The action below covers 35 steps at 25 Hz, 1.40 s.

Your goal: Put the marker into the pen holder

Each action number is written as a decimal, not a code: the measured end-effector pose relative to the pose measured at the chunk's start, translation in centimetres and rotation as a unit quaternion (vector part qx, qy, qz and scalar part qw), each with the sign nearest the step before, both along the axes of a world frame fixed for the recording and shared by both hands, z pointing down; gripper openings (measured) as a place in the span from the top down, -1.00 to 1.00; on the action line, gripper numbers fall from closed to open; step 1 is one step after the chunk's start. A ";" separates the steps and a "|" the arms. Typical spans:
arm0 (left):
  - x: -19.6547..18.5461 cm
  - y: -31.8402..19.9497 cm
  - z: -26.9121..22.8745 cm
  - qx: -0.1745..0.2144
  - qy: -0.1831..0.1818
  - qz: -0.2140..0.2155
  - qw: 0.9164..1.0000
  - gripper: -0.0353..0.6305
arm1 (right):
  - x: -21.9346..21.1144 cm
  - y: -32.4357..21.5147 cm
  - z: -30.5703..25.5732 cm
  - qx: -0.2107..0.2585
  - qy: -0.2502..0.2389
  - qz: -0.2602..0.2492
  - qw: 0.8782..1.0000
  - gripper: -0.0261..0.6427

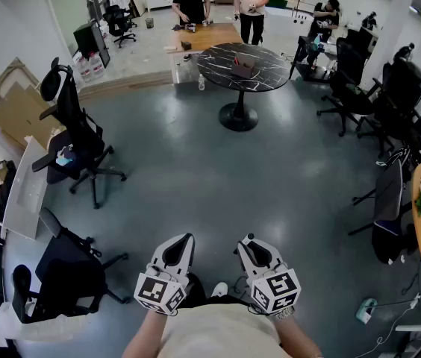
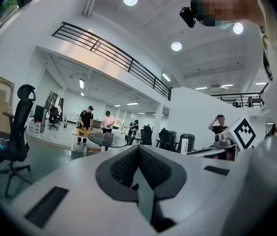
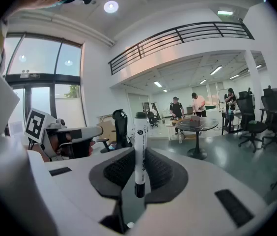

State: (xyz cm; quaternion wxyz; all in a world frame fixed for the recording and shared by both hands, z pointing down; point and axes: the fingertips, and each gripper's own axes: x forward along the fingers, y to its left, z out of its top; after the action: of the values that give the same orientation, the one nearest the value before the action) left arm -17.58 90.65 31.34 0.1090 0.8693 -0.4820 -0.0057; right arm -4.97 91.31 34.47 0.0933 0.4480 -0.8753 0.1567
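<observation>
right gripper [image 3: 139, 156] pinched white marker [image 3: 140, 146]
marker stood upright (dark end up); left gripper [image 2: 139, 154] was pressed together, empty

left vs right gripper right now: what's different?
Load: the right gripper is clamped on a white marker that stands upright between its jaws; the left gripper holds nothing.
Jaws: the left gripper's jaws meet at the tips; the right gripper's jaws are kept apart by the marker.
Shared: both are shut and held side by side, pointing forward.
</observation>
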 end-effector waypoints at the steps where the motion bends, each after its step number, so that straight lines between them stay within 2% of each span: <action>1: 0.2 -0.4 0.2 -0.003 -0.003 0.003 1.000 0.87 | 0.1 -0.4 -0.1 0.004 0.005 0.006 1.000 0.70; 8: 1.4 -6.2 0.2 0.008 -0.003 0.025 1.000 0.87 | 0.3 -5.1 0.4 0.005 0.028 0.027 0.999 0.70; 15: 1.4 -13.6 0.8 -0.006 0.018 0.042 0.999 0.87 | -0.5 -11.8 0.3 0.003 0.056 0.040 0.998 0.70; 25: -1.5 -23.5 1.2 -0.012 0.023 0.077 0.997 0.87 | -4.7 -22.1 -0.7 0.010 0.075 0.054 0.996 0.70; 35: -4.1 -29.8 1.7 -0.019 0.037 0.110 0.993 0.87 | -8.0 -27.6 -0.4 -0.002 0.072 0.085 0.994 0.70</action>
State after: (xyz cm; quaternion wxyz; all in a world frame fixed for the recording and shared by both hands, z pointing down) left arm -21.67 60.89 33.00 0.1430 0.9139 -0.3796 -0.0169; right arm -12.93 63.72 34.04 0.1430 0.5303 -0.8250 0.1331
